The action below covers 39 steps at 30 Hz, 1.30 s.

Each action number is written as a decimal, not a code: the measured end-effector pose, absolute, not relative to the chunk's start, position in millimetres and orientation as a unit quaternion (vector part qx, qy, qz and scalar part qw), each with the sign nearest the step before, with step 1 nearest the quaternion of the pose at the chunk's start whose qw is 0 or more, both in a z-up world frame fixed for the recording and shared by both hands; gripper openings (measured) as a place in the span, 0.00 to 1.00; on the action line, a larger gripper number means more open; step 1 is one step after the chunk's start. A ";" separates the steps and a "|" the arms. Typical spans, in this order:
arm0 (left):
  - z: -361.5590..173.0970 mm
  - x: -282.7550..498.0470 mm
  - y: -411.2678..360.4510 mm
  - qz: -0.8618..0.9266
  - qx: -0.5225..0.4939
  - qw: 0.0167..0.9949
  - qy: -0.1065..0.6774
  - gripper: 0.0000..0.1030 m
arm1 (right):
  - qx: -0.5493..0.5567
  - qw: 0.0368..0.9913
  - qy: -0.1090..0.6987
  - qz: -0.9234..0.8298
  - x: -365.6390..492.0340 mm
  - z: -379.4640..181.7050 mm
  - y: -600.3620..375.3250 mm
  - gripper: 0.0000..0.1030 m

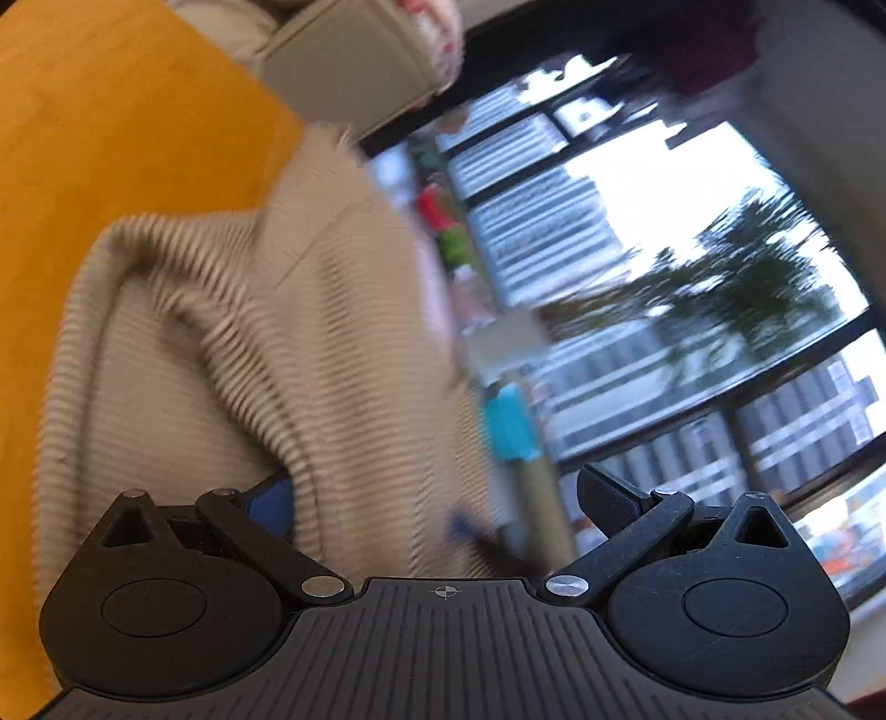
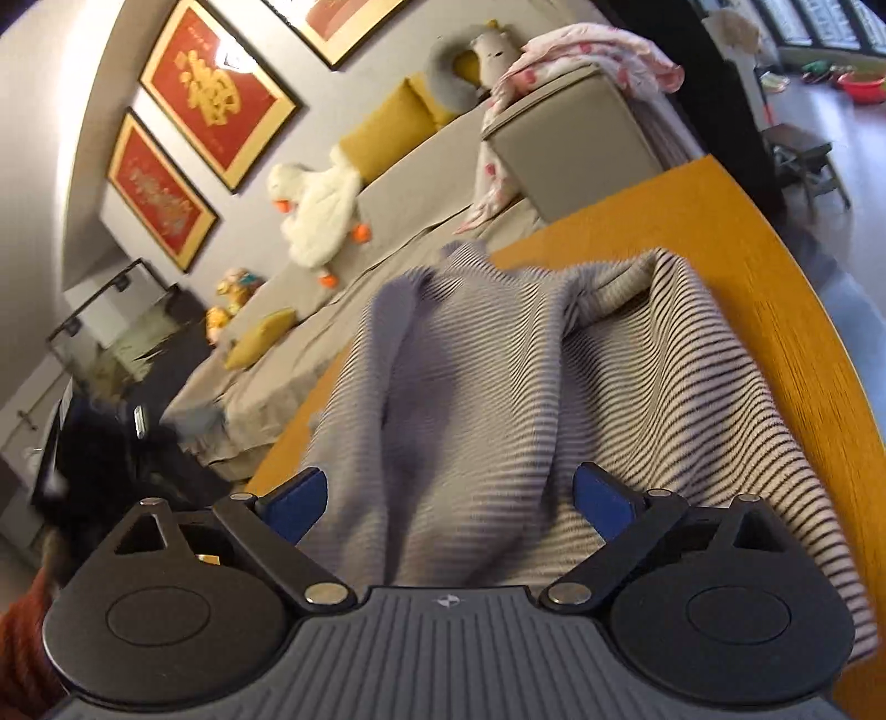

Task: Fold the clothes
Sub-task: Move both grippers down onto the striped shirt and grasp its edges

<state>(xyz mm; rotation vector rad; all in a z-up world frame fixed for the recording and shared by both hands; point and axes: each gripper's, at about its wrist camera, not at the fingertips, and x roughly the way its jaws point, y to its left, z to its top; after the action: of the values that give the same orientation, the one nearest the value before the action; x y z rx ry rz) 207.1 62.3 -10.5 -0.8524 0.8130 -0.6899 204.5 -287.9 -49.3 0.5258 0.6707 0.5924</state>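
Note:
A beige ribbed knit garment (image 1: pixel 249 343) with thin dark stripes lies bunched on the orange wooden table (image 1: pixel 111 138). In the left wrist view the cloth drapes between the fingers of my left gripper (image 1: pixel 437 509), whose jaws stand wide apart; the left pad is partly hidden by fabric. In the right wrist view the same garment (image 2: pixel 526 387) spreads over the table (image 2: pixel 775 288), and a fold of it runs between the blue pads of my right gripper (image 2: pixel 448 498), whose jaws are also wide apart.
A grey sofa (image 2: pixel 421 183) with yellow cushions, a white plush duck (image 2: pixel 321 210) and a pink-patterned blanket (image 2: pixel 598 50) stands behind the table. Large windows (image 1: pixel 637 249) fill the far side. A small stool (image 2: pixel 803 160) stands on the floor at right.

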 end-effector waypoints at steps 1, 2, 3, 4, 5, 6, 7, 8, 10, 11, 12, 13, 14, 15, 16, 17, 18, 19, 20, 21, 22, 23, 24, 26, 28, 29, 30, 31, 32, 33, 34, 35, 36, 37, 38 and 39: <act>-4.4 215.1 66.3 -0.314 -0.402 0.784 0.354 1.00 | 0.251 0.868 0.321 0.284 199.6 -49.5 -289.1 0.93; 4.6 220.7 73.9 -0.304 -0.411 0.795 0.327 1.00 | 0.248 0.869 0.321 0.283 196.4 -48.5 -289.0 0.93; 13.7 225.7 84.5 -0.289 -0.421 0.807 0.297 1.00 | 0.243 0.871 0.322 0.280 194.7 -47.2 -287.8 0.93; 21.5 230.2 96.9 -0.266 -0.428 0.820 0.270 1.00 | 0.236 0.873 0.323 0.278 193.7 -45.7 -285.8 0.93; 29.3 234.3 109.8 -0.242 -0.434 0.833 0.243 1.00 | 0.227 0.876 0.324 0.275 193.3 -44.2 -283.1 0.93; 37.8 236.1 125.2 -0.211 -0.433 0.848 0.219 1.00 | 0.219 0.879 0.324 0.273 192.7 -42.3 -280.6 0.93; 47.8 235.8 140.7 -0.181 -0.426 0.864 0.198 1.00 | 0.212 0.881 0.325 0.271 192.2 -40.9 -278.5 0.94; 50.6 237.0 150.6 -0.160 -0.413 0.874 0.199 1.00 | 0.206 0.883 0.326 0.269 192.2 -39.8 -276.4 0.94; 56.3 239.4 170.4 -0.117 -0.387 0.892 0.200 1.00 | 0.183 0.888 0.329 0.262 191.5 -36.9 -269.1 0.96; 59.1 240.6 180.3 -0.095 -0.373 0.901 0.200 1.00 | 0.165 0.893 0.333 0.256 190.3 -34.3 -263.4 0.96; 61.6 241.9 187.9 -0.078 -0.358 0.908 0.204 1.00 | 0.145 0.897 0.335 0.250 190.1 -31.1 -257.4 0.97; 62.5 243.5 184.2 -0.083 -0.333 0.912 0.224 1.00 | 0.122 0.902 0.336 0.243 191.4 -26.8 -250.9 0.97; 63.4 245.1 180.5 -0.088 -0.307 0.916 0.244 1.00 | 0.100 0.906 0.338 0.235 192.7 -22.6 -244.4 0.97; 63.1 247.1 176.0 -0.092 -0.281 0.918 0.262 1.00 | 0.080 0.910 0.336 0.229 194.1 -18.4 -238.4 0.97; 57.1 250.4 167.3 -0.095 -0.256 0.922 0.274 1.00 | 0.065 0.914 0.329 0.226 195.8 -14.2 -234.3 0.97; 51.0 253.8 158.7 -0.097 -0.231 0.925 0.286 1.00 | 0.054 0.918 0.322 0.224 197.7 -9.8 -232.0 0.97; 45.0 257.1 150.1 -0.099 -0.206 0.927 0.297 1.00 | 0.043 0.923 0.313 0.219 199.9 -5.6 -229.9 0.97; 39.0 260.5 141.5 -0.102 -0.180 0.928 0.308 1.00 | 0.029 0.928 0.303 0.214 201.7 -1.9 -227.6 0.97; 33.0 263.9 132.8 -0.104 -0.155 0.929 0.319 1.00 | 0.014 0.932 0.295 0.209 203.0 0.1 -225.3 0.97; 27.0 267.2 124.2 -0.106 -0.129 0.929 0.330 1.00 | 0.000 0.935 0.289 0.205 204.2 1.2 -223.5 0.97; 21.0 270.6 115.6 -0.108 -0.103 0.928 0.340 1.00 | -0.009 0.937 0.284 0.206 206.3 2.0 -222.0 0.97; 15.0 273.9 107.0 -0.110 -0.077 0.927 0.351 1.00 | -0.014 0.936 0.279 0.213 208.0 1.8 -220.5 0.97; 8.8 278.1 99.7 -0.111 -0.056 0.924 0.361 0.99 | -0.019 0.936 0.273 0.220 209.8 1.6 -218.9 0.97; -5.6 293.5 97.9 -0.106 -0.057 0.914 0.388 0.89 | -0.034 0.934 0.266 0.237 214.9 -2.7 -212.7 0.97; -14.1 299.4 98.7 -0.108 -0.063 0.907 0.402 0.76 | -0.033 0.922 0.281 0.265 224.7 -8.7 -204.2 0.96; -16.0 299.6 100.0 -0.110 -0.067 0.906 0.403 0.75 | -0.033 0.915 0.288 0.279 229.6 -11.7 -199.9 0.94; -17.9 299.7 101.4 -0.112 -0.071 0.905 0.405 0.69 | -0.031 0.907 0.297 0.296 233.0 -13.9 -196.3 0.93; -18.9 298.8 103.3 -0.114 -0.075 0.904 0.405 0.57 | -0.028 0.897 0.309 0.316 234.0 -14.6 -194.2 0.93; -15.3 292.6 107.7 -0.111 -0.080 0.906 0.401 0.52 | -0.027 0.887 0.319 0.332 233.2 -15.6 -192.2 0.93; -11.7 286.4 112.1 -0.109 -0.084 0.908 0.396 0.43 | -0.031 0.880 0.327 0.342 229.4 -17.0 -190.5 0.93; -8.1 280.3 116.5 -0.106 -0.089 0.910 0.391 0.34 | -0.035 0.873 0.336 0.351 225.6 -18.4 -188.8 0.93; -4.5 274.1 121.0 -0.104 -0.093 0.912 0.387 0.29 | -0.040 0.868 0.342 0.357 220.5 -19.0 -189.0 0.93; -0.9 267.9 125.4 -0.101 -0.098 0.913 0.382 0.17 | -0.048 0.867 0.343 0.357 213.0 -17.9 -192.5 0.93; 2.6 261.7 129.8 -0.099 -0.102 0.915 0.377 0.17 | -0.055 0.866 0.345 0.357 205.5 -16.9 -196.1 0.93; 6.4 255.5 135.1 -0.096 -0.106 0.917 0.372 0.17 | -0.063 0.865 0.347 0.356 198.0 -15.8 -199.6 0.93; 11.0 249.3 143.9 -0.092 -0.107 0.920 0.365 0.17 | -0.071 0.864 0.349 0.356 190.5 -14.7 -203.1 0.93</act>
<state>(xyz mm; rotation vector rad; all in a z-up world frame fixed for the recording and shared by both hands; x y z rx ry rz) 249.3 143.9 11.0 -0.2201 0.7494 -0.1901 190.5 -203.1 -14.7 -0.1482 0.7304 0.7462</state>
